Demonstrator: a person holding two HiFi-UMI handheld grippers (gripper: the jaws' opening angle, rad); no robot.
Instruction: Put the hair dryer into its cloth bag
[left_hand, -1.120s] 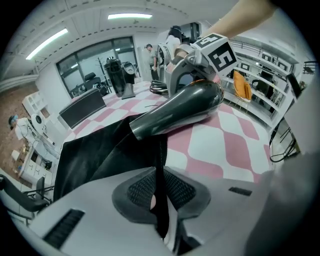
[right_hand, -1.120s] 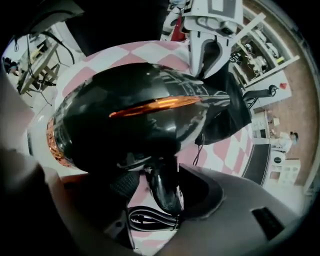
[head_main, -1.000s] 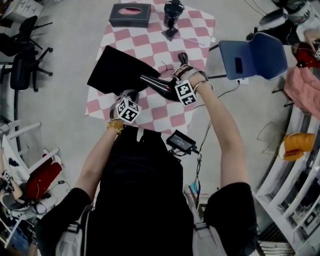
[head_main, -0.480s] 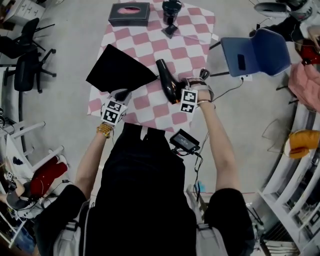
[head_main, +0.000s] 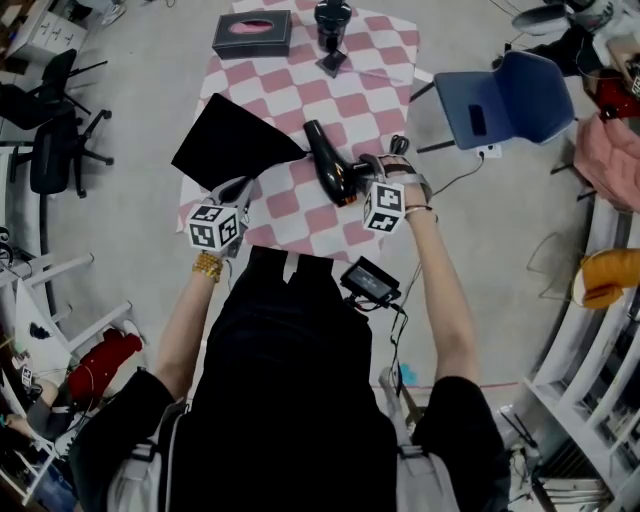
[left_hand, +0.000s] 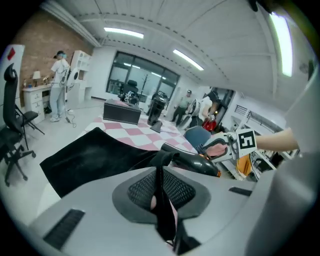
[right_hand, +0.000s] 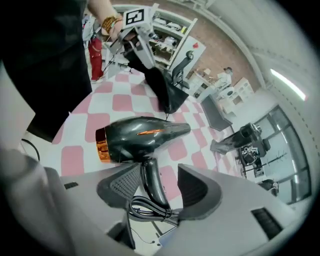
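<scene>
Over the checked counter (head_main: 375, 100), the hair dryer (head_main: 325, 160) has its handle between the right gripper's (right_hand: 157, 187) jaws, which have just been opening and stand loosely apart. The left gripper (left_hand: 160, 195) pinches the black cloth bag's (head_main: 232, 145) edge nearby.

Lab workspace, office chairs (head_main: 50, 160), shelving (head_main: 585, 400)

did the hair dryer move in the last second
Yes. The hair dryer has swung round: its barrel lay across the checkered tablecloth toward the cloth bag; now it points up the table.
</scene>
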